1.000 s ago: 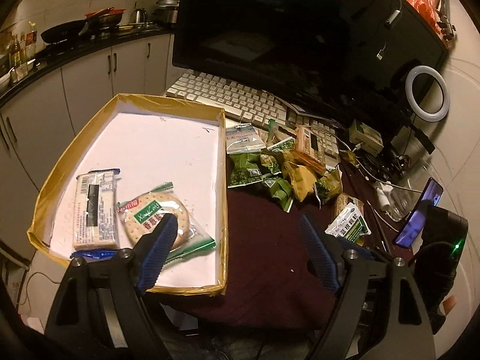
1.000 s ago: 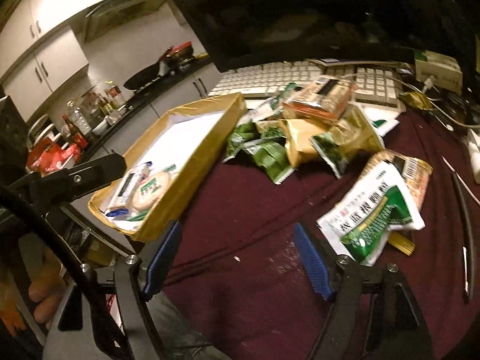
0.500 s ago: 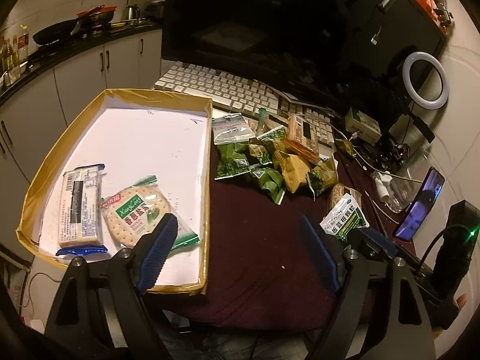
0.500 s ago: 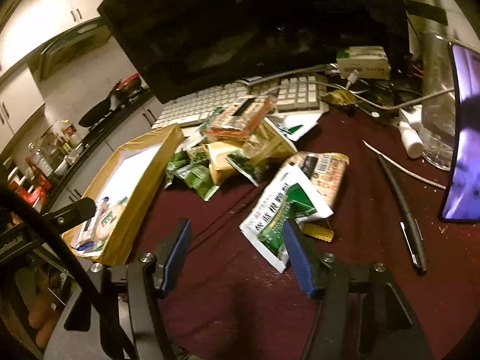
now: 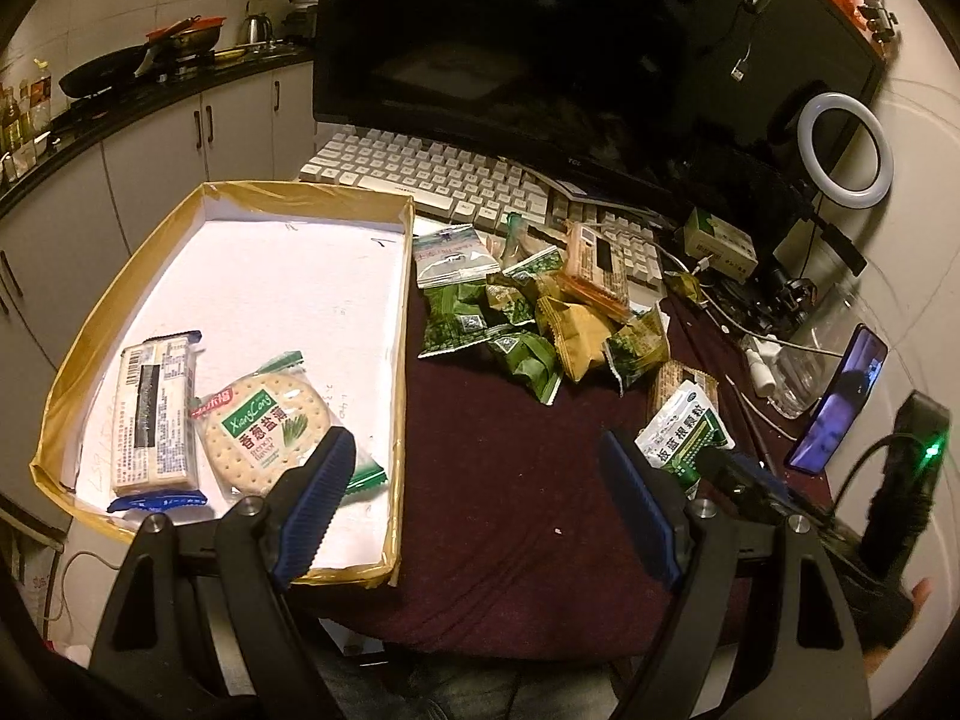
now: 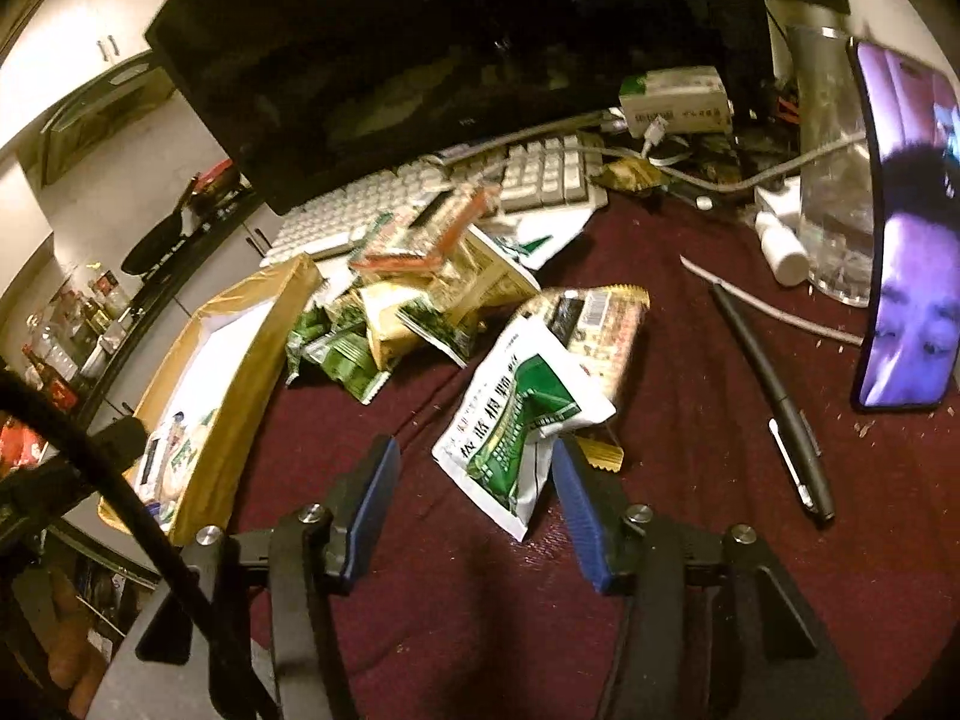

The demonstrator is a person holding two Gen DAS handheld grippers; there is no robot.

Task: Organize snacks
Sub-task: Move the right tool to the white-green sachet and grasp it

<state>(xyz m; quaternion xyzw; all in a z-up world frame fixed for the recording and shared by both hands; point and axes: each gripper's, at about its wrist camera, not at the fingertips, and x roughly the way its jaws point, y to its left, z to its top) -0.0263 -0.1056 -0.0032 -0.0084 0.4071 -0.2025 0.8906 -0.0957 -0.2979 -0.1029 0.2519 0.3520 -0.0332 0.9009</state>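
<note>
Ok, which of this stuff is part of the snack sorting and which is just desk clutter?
Job:
- tray holding round cracker pack and wrapped bar
- snack pile
- white-green sachet, between the right gripper fingers, which have just been closing

Clutter:
- keyboard
- monitor
- phone
- pen
- ring light
</note>
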